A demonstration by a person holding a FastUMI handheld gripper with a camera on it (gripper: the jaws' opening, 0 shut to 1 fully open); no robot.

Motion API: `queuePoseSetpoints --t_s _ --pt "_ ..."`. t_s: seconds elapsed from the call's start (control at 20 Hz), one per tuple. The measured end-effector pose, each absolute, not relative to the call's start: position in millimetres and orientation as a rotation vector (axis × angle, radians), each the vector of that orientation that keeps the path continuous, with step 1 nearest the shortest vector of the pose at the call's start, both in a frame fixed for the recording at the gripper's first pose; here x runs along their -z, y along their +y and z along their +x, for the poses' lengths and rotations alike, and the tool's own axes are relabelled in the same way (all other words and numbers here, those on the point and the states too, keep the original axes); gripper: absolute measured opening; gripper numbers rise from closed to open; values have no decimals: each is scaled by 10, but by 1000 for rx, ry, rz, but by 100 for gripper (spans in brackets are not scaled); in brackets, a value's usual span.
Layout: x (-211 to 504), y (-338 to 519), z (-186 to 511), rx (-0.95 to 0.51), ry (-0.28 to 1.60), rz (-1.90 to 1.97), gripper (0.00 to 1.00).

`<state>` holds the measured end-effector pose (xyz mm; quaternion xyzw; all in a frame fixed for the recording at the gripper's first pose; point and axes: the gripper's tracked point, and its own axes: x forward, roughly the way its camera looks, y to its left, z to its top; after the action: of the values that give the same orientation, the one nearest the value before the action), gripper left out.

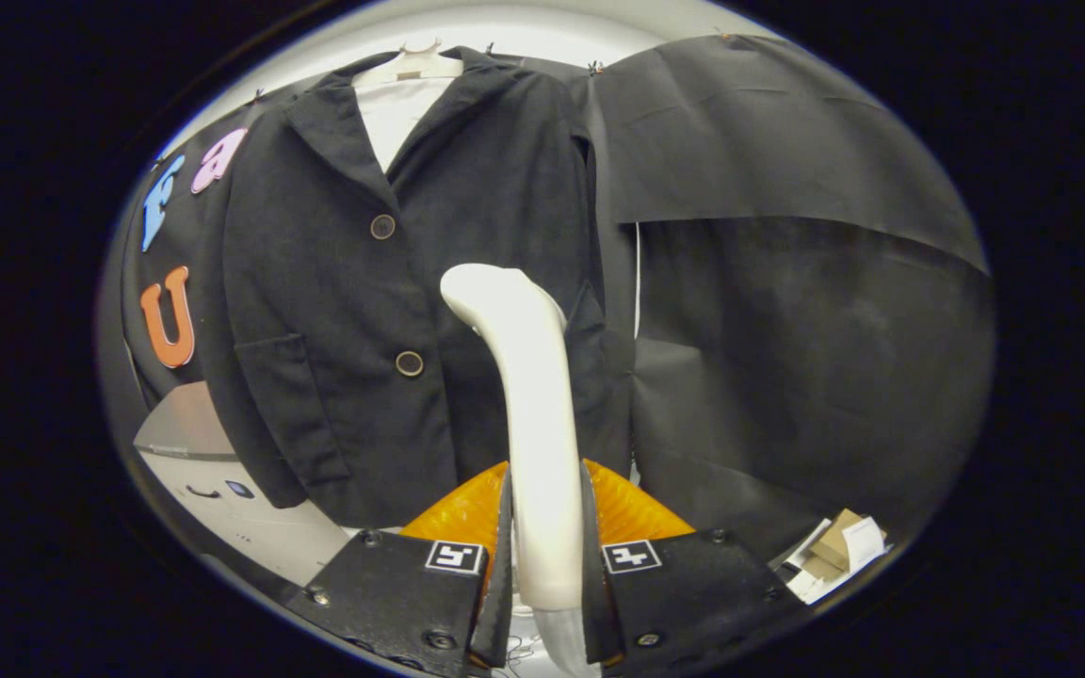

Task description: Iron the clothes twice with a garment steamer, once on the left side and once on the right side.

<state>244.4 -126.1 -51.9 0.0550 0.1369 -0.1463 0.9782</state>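
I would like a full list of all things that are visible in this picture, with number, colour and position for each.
jacket: one, black, hanging on the booth wall beyond the fingers, with two round buttons down its front.
hanger: one, white, at the top of the jacket's collar.
white garment: one, inside the jacket's open collar.
garment steamer: one, white, upright between the fingers, its head bent toward the jacket.
black cloth: covers the wall beside the jacket.
white appliance: one, low, beneath the jacket's sleeve side.
cardboard and paper pieces: a few, brown and white, low beside the cloth.
gripper: one, its fingers closed on the steamer's handle.
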Motion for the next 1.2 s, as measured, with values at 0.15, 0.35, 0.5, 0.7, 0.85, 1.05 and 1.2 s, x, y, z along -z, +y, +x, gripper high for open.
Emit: queuePoseSetpoints --t_s 0.15,0.35,0.5,0.7,0.85,1.05,1.2 --pt "673 -1227 2371 291 303 117 33" --pt "875 -1234 2343 289 336 116 33" --pt "1046 -1249 2322 292 361 120 33" --pt "1360 -1202 2213 276 411 121 33" --pt "1539 -1187 2185 272 437 121 33" --pt "1742 -1196 2149 272 467 129 33" --pt "1877 -1212 2105 272 490 135 33"
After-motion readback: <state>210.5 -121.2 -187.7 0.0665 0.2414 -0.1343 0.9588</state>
